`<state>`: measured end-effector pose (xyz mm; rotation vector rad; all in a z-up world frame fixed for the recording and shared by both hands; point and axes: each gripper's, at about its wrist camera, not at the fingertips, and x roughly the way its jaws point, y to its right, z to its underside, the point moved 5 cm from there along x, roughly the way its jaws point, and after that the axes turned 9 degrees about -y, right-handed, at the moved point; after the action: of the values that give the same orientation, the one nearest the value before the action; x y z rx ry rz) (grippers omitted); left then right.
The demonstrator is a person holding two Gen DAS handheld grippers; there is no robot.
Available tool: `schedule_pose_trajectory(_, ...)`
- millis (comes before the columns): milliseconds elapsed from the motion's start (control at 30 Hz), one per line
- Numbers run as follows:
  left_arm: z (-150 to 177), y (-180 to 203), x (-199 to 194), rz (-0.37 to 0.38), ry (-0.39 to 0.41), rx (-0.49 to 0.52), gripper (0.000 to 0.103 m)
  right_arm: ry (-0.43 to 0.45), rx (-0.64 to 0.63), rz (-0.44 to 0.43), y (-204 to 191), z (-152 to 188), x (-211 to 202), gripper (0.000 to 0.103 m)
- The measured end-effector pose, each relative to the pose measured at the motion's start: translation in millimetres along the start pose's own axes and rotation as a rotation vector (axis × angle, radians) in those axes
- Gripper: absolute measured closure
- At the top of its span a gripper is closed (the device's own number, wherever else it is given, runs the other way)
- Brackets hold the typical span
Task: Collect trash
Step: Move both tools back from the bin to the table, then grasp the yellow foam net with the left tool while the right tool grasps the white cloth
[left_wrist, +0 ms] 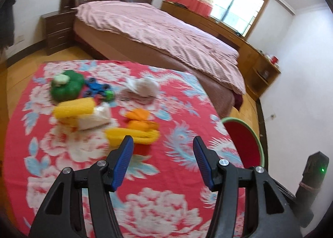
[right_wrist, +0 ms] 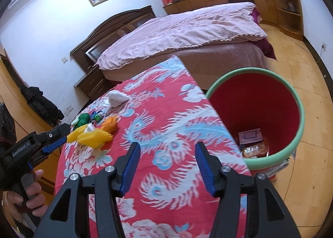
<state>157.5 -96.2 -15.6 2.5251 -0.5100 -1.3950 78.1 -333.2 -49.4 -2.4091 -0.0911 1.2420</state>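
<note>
Both tongs hang over the counter (left_wrist: 62, 165) with its red flowered cloth, and both are released with nothing between their blue pads. The left tongs (left_wrist: 162, 142) point at a cluster of toys: a yellow piece (left_wrist: 133, 135) lies just past the tips, orange pieces (left_wrist: 139, 119) beyond it, and a yellow corn cob (left_wrist: 72, 109) and a green toy (left_wrist: 66, 87) further left. The trash here is a crumpled white tissue (left_wrist: 143, 88), far across the cloth and well apart from these tongs; another white wad (left_wrist: 95, 118) lies against the corn. The right tongs (right_wrist: 167, 148) are over bare cloth, the tissue well ahead to the left. The red bin (right_wrist: 299, 113) with a green rim stands on the floor, just beside the counter's right edge, with wrappers (right_wrist: 255, 148) at its bottom.
</note>
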Motion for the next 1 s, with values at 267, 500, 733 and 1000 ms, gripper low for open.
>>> schedule_pose_trajectory(267, -21, -68, -14, -0.068, 0.057, -0.128, 0.044, -0.041, -0.046, -0.009, -29, -4, 20, 0.042)
schedule_pose_trajectory(500, -35, -122, 0, -0.119, 0.038, -0.227, 0.044, -0.057, -0.081, -0.002, -45, -15, 35, 0.041)
schedule_pose_trajectory(733, -31, -150, 32, -0.084, -0.023, -0.300, 0.044, -0.089, -0.087, 0.011, -49, -17, 54, 0.041)
schedule_pose_trajectory(1000, -29, -152, 52, -0.017, -0.025, -0.344, 0.047, -0.113, -0.103, 0.043, -52, -21, 69, 0.041)
